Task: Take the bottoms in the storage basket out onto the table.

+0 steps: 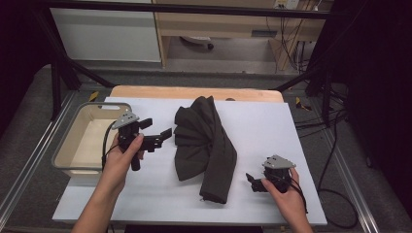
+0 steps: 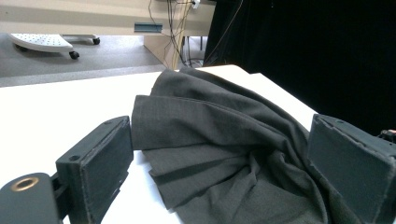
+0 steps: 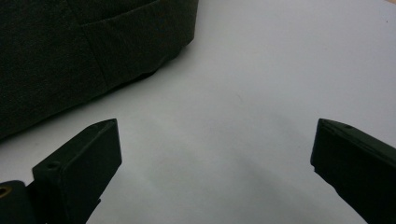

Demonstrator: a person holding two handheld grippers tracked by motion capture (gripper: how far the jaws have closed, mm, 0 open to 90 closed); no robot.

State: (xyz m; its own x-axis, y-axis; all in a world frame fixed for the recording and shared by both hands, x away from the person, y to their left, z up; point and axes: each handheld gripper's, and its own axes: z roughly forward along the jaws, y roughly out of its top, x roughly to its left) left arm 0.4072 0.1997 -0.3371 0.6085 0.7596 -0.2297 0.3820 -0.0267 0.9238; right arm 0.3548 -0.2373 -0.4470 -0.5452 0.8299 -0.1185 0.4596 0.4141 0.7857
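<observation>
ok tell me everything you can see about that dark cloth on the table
The dark cloth is charcoal grey, a finely woven fabric by its look. It lies crumpled in fan-like folds on the white table cover, a hemmed end toward the person. The left claw is open beside its left edge; the left gripper view looks at its folds between the jaws. The open right claw sits apart, not touching it.

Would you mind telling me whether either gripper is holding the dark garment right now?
Nothing is held: the left gripper and right gripper are both open beside the dark garment.
</observation>
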